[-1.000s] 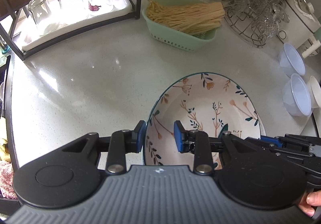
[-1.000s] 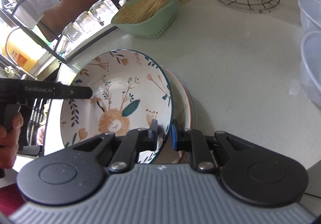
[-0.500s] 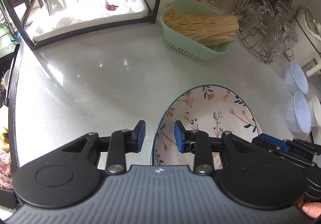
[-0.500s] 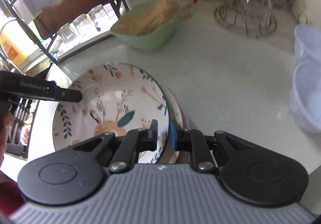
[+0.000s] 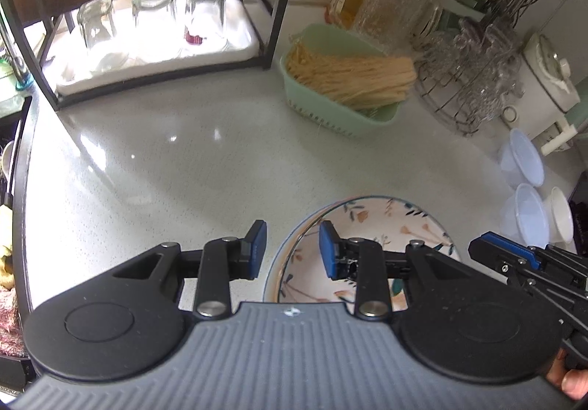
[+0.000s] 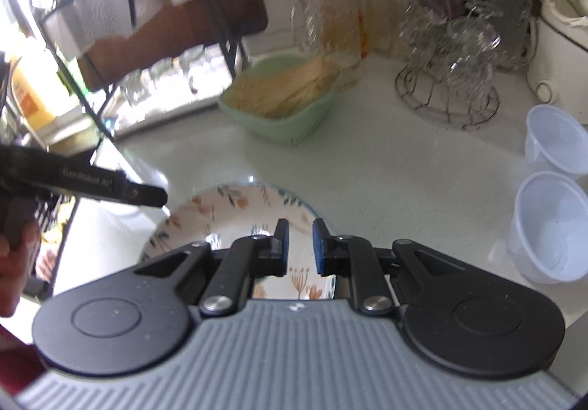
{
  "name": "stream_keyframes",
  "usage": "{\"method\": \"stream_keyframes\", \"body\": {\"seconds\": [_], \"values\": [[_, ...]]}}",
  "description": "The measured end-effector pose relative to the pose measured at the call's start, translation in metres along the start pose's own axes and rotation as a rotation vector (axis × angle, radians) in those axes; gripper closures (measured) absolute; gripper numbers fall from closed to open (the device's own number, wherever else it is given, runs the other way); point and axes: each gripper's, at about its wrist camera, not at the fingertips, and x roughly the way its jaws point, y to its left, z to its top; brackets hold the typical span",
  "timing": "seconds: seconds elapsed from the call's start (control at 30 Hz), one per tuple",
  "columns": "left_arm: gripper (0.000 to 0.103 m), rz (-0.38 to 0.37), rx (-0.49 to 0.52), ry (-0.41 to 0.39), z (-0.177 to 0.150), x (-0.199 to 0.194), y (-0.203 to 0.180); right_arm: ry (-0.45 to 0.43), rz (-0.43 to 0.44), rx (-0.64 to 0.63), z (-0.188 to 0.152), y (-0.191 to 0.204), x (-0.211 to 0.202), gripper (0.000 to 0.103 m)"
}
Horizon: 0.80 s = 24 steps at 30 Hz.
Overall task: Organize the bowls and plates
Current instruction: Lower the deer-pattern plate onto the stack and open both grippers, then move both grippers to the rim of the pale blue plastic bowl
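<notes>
A floral bowl (image 5: 386, 226) with a dark rim rests on the white counter near the front edge; it also shows in the right wrist view (image 6: 228, 211). My left gripper (image 5: 292, 250) is open, its jaws astride the bowl's left rim with clear gaps. My right gripper (image 6: 298, 246) is open above the bowl's right side, not touching it; it shows from the left wrist view (image 5: 514, 259) at the right. The plates seen under the bowl earlier are hidden.
A green basket of noodles (image 5: 349, 79) stands behind. A black rack with upturned glasses (image 5: 154, 20) is at the back left. A wire stand of glass cups (image 5: 474, 79) and clear plastic tubs (image 5: 525, 215) are at the right. A red-lidded jar (image 6: 330, 13) stands behind.
My right gripper has opened off the bowl's rim. Both grippers have pulled back and up from the bowl, which now lies lower and nearer the front edge.
</notes>
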Motion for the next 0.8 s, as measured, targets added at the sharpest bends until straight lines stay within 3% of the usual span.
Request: {"method": "stream_keyframes", "body": {"seconds": [0.37,0.7,0.8], "values": [[0.067,-0.092,0.034,-0.166,0.021,-0.066,-0.041,-0.166,0.01,0.07,0.039,0.003,-0.064,0.086],[0.066,-0.166,0.049,-0.188,0.03,-0.091,-0.051,-0.197,-0.032,0.114,0.041,0.009,-0.089,0.086],[0.039,-0.159,0.077,-0.194,0.035,-0.096,-0.056,-0.199,-0.062,0.145,0.042,0.004,-0.095,0.086]]}}
